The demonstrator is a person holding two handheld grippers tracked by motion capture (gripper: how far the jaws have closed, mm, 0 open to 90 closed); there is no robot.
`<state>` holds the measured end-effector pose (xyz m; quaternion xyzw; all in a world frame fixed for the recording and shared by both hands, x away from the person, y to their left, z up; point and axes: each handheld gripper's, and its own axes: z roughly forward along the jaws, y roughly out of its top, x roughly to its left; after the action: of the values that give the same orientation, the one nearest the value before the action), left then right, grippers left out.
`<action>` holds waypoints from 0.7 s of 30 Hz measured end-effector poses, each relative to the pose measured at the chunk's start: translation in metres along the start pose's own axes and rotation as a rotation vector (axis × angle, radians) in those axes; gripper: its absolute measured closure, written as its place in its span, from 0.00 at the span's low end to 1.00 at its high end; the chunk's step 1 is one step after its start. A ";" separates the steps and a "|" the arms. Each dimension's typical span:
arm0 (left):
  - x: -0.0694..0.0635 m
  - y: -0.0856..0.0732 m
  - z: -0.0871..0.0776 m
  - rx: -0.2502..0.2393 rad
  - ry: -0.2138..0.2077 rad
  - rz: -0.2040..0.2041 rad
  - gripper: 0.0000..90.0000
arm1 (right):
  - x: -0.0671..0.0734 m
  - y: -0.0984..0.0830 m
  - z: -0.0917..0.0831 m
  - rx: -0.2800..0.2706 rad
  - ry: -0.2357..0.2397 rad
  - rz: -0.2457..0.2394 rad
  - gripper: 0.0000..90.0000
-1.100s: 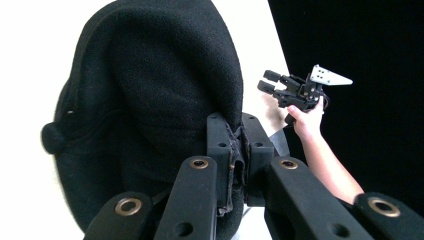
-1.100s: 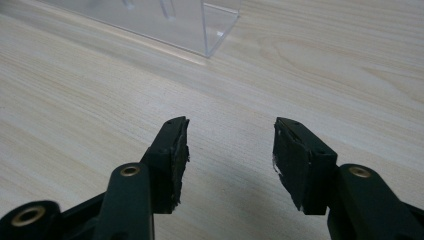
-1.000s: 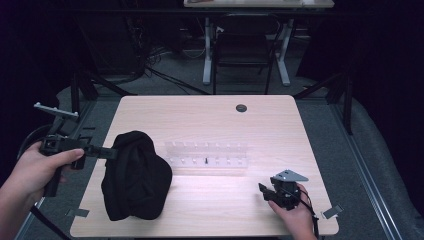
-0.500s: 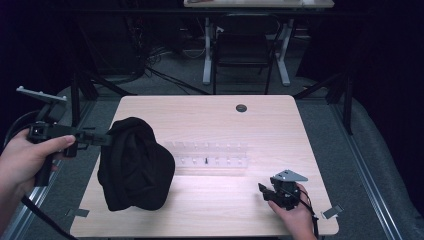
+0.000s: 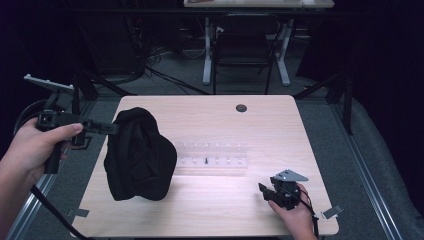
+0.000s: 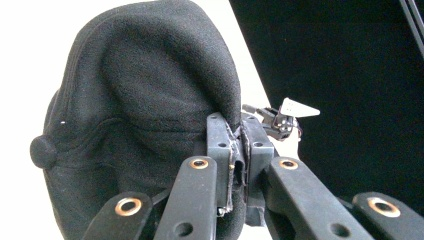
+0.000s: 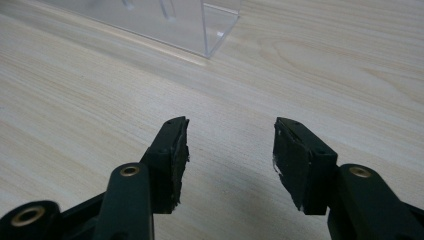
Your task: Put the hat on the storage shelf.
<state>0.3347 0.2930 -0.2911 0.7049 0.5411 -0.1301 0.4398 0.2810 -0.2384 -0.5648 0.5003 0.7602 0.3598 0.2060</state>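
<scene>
Raised higher off the table, black cap hanging from left gripper clamping its edge, right gripper resting apart, jaws spread.

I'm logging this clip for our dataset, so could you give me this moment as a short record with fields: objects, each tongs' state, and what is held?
surface: wooden table
held item: black fleece cap, edge pinched, partly lifted
left tongs: shut on the cap's edge, at the table's left side
right tongs: open, empty, low over the table near its front right
other object: clear plastic rack at mid-table, beside the cap
small item: dark round disc near the far edge
</scene>
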 end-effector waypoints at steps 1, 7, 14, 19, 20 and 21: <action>0.000 0.001 0.001 -0.001 -0.001 0.002 0.95 | 0.000 0.000 0.000 -0.001 0.000 -0.001 0.52; -0.002 0.008 0.007 -0.009 -0.004 0.003 0.95 | 0.000 0.000 0.000 -0.004 -0.003 -0.005 0.52; -0.003 0.018 0.017 -0.028 -0.024 -0.009 0.95 | 0.000 0.000 0.000 -0.007 -0.004 -0.005 0.52; -0.005 0.026 0.026 -0.046 -0.038 -0.021 0.95 | 0.000 0.000 0.000 -0.005 -0.006 -0.006 0.52; -0.005 0.027 0.028 -0.049 -0.037 -0.016 0.95 | 0.000 0.000 0.000 -0.006 -0.005 -0.005 0.52; -0.005 0.028 0.030 -0.050 -0.039 -0.023 0.95 | 0.000 0.000 0.000 -0.006 -0.005 -0.004 0.52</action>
<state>0.3659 0.2662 -0.2912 0.6847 0.5436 -0.1351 0.4663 0.2810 -0.2385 -0.5643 0.4989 0.7596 0.3605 0.2100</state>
